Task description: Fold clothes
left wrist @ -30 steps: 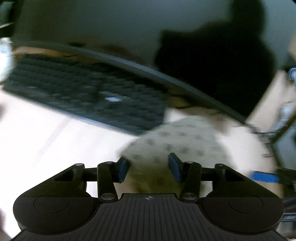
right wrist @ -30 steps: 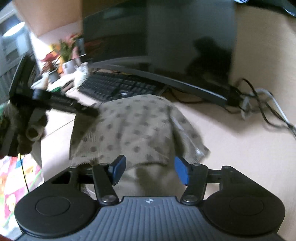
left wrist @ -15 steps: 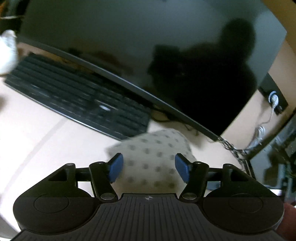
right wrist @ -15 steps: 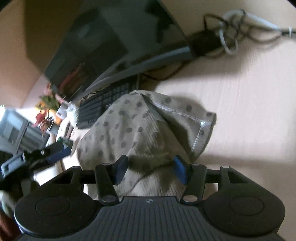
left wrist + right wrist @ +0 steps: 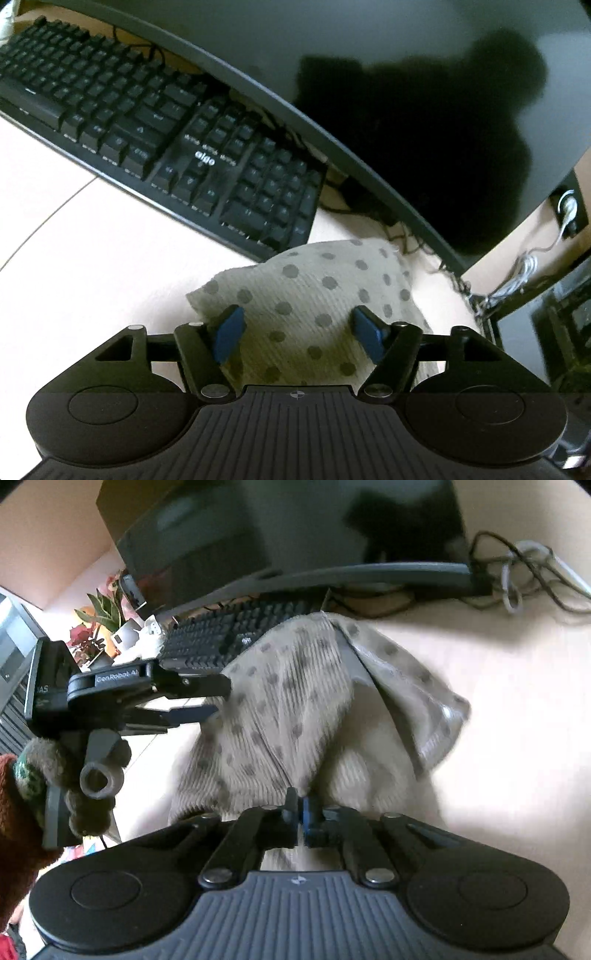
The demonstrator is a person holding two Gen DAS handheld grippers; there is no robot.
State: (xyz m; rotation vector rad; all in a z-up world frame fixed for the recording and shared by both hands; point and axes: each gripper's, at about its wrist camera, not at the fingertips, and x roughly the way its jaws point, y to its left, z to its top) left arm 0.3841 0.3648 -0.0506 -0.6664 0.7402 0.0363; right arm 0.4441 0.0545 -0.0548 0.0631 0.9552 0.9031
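A beige ribbed garment with grey polka dots (image 5: 310,291) lies bunched on the pale desk, also in the right wrist view (image 5: 295,709). My left gripper (image 5: 299,332) is open, its blue pads on either side of the cloth just above it; it also shows from the side in the right wrist view (image 5: 218,701), at the garment's left edge. My right gripper (image 5: 300,812) is shut on a fold of the garment at its near edge, and the cloth rises into a ridge from the pinch.
A black keyboard (image 5: 155,147) lies behind the garment, under a curved dark monitor (image 5: 406,92). Cables (image 5: 524,576) lie at the back right. Plants and small items (image 5: 110,627) stand far left. Pale desk surface (image 5: 517,757) lies right of the garment.
My right gripper has closed on the garment's near fold. My left gripper has stayed open and come in lower over the cloth's left side.
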